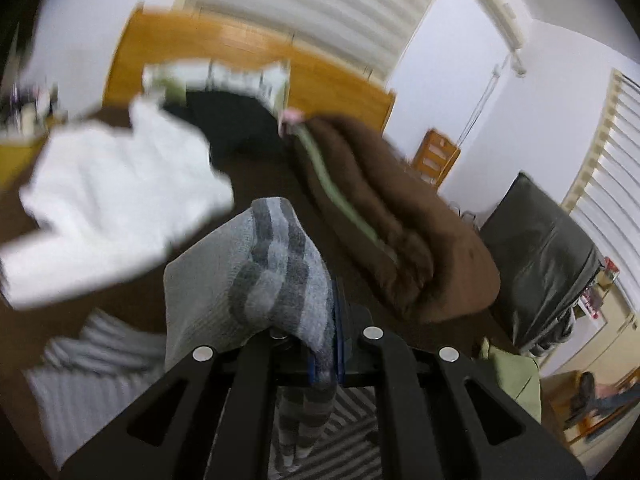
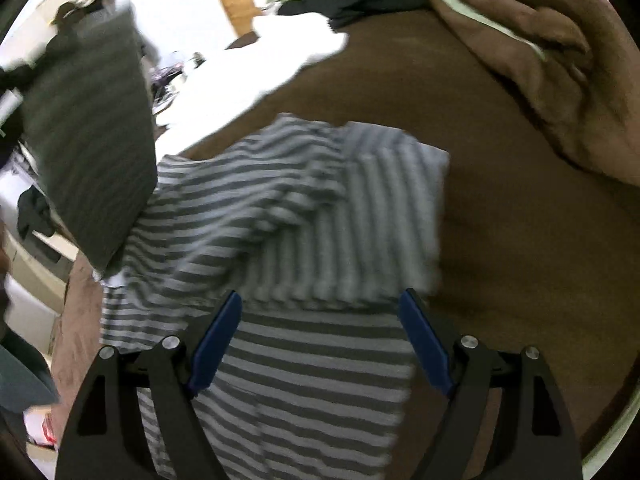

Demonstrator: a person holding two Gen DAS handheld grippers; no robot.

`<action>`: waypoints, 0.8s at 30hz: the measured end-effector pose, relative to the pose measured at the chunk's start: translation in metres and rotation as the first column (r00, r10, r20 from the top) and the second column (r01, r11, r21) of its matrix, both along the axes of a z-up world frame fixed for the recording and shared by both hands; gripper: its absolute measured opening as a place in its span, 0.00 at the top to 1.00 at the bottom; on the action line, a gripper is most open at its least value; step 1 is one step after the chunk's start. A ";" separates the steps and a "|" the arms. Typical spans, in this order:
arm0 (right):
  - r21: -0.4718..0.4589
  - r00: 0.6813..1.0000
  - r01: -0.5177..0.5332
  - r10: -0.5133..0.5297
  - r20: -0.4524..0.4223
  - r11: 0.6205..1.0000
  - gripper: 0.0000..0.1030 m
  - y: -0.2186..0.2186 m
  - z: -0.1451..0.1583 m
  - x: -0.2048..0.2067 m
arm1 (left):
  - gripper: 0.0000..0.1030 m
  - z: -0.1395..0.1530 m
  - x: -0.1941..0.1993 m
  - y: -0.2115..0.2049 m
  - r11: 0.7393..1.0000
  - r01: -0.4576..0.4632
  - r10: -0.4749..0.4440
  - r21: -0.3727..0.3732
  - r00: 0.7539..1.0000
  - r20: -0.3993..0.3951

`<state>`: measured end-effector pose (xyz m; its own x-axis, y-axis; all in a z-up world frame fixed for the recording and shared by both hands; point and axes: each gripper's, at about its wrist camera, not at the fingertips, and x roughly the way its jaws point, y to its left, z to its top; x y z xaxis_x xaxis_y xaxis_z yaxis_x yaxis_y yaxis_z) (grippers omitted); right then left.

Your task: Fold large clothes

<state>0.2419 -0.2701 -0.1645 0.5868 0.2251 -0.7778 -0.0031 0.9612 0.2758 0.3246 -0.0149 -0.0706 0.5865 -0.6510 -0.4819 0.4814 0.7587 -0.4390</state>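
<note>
A grey-and-white striped garment (image 2: pixel 304 216) lies crumpled on the brown bed cover (image 2: pixel 520 240). My left gripper (image 1: pixel 326 360) is shut on a bunched fold of the striped garment (image 1: pixel 276 272) and holds it lifted above the bed; the rest hangs below (image 1: pixel 100 360). My right gripper (image 2: pixel 320 320) is open just above the garment's near part, its blue pads (image 2: pixel 216 340) on either side of the cloth. A lifted dark striped part of the garment (image 2: pixel 92 152) hangs at the left of the right wrist view.
A white garment (image 1: pixel 120 200) and a black one (image 1: pixel 236 124) lie farther up the bed. A rolled brown blanket (image 1: pixel 392 216) lies along the right, also in the right wrist view (image 2: pixel 540 52). A wooden headboard (image 1: pixel 248 56) stands behind. A dark chair (image 1: pixel 548 260) is at right.
</note>
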 end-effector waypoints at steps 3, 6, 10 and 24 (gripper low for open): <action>0.017 0.999 0.043 -0.042 -0.017 0.999 0.22 -0.024 -0.012 -0.007 | 0.91 -0.057 0.007 -0.028 0.998 0.018 -0.013 0.054 0.996 -0.089; 0.023 0.997 0.070 -0.069 -0.024 0.997 0.22 -0.037 -0.022 -0.012 | 0.91 -0.099 0.010 -0.052 0.992 0.056 -0.037 0.109 0.986 -0.165; 0.036 0.996 0.084 -0.083 -0.034 0.996 0.22 -0.042 -0.035 -0.013 | 0.91 -0.118 0.009 -0.069 0.985 0.103 -0.073 0.140 0.976 -0.204; -0.065 0.996 0.078 -0.081 -0.036 0.995 0.22 -0.040 -0.023 -0.008 | 0.24 -0.122 0.005 -0.087 0.976 0.151 -0.100 0.155 0.950 -0.296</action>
<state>0.2341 -0.3097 -0.1875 0.5699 0.1284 -0.8116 0.0836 0.9735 0.2127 0.3299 -0.1016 -0.1929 0.3272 -0.6015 -0.7287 0.4516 0.7770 -0.4386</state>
